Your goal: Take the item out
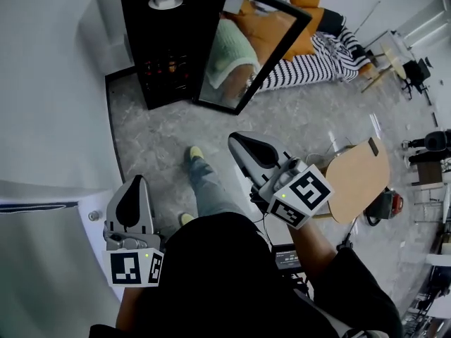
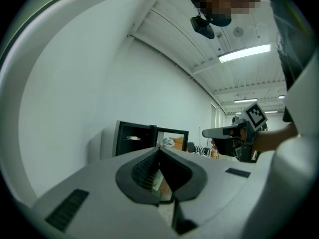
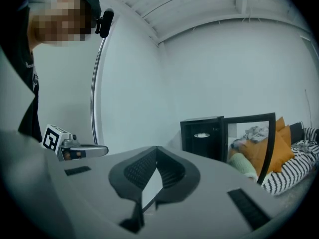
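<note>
A black cabinet [image 1: 165, 55] stands on the floor ahead with its glass door [image 1: 255, 48] swung open to the right. A small white dish-like item [image 1: 165, 2] lies on its upper shelf, and it also shows as the pale item [image 2: 133, 138] and the pale item [image 3: 201, 135] in the gripper views. My left gripper [image 1: 131, 204] and my right gripper [image 1: 248, 148] are both held well short of the cabinet, pointing toward it. Each has its jaws shut with nothing between them. From the left gripper [image 2: 159, 151] the right gripper [image 2: 230, 132] shows at the right.
A sofa with orange cushions [image 1: 282, 27] and a striped blanket [image 1: 320, 62] lies behind the open door. A wooden side table [image 1: 359, 178] stands to the right. A white wall [image 1: 42, 83] runs along the left. My own legs [image 1: 204, 182] are below.
</note>
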Available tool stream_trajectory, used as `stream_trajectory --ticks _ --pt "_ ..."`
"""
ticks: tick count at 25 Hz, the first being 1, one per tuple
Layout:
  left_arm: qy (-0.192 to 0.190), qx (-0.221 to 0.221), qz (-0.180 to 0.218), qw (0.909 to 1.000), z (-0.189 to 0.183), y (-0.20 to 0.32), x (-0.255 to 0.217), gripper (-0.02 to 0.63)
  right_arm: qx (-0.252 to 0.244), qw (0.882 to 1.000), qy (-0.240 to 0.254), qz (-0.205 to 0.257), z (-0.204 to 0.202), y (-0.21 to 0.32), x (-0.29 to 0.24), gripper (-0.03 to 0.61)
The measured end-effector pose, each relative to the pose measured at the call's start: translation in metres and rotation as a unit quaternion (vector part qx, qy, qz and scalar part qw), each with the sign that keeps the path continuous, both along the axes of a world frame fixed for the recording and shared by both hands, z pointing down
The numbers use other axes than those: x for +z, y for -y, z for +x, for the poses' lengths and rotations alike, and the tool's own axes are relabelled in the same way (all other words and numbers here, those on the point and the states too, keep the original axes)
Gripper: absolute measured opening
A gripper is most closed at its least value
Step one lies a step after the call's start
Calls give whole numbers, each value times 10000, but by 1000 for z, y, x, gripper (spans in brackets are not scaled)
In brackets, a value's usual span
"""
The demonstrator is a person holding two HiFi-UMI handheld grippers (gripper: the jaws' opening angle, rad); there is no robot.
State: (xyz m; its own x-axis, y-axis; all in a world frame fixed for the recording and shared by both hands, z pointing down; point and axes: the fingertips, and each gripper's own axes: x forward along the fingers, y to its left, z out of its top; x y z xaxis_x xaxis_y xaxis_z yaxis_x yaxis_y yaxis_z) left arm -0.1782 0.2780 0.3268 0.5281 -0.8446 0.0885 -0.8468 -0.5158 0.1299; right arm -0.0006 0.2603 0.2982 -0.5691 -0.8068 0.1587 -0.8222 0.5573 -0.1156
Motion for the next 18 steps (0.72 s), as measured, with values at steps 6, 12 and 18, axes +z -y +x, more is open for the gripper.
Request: stream_trajectory --ticks 6,12,18 --pt "27 20 7 10000 11 32 9 9 -49 10000 9 -21 7 33 14 6" --pt "147 149 -32 9998 39 102 12 9 -75 9998 121 -120 27 105 20 6" --pt "141 226 -161 9995 60 186 -4 9 -40 9991 150 -390 47 180 25 6"
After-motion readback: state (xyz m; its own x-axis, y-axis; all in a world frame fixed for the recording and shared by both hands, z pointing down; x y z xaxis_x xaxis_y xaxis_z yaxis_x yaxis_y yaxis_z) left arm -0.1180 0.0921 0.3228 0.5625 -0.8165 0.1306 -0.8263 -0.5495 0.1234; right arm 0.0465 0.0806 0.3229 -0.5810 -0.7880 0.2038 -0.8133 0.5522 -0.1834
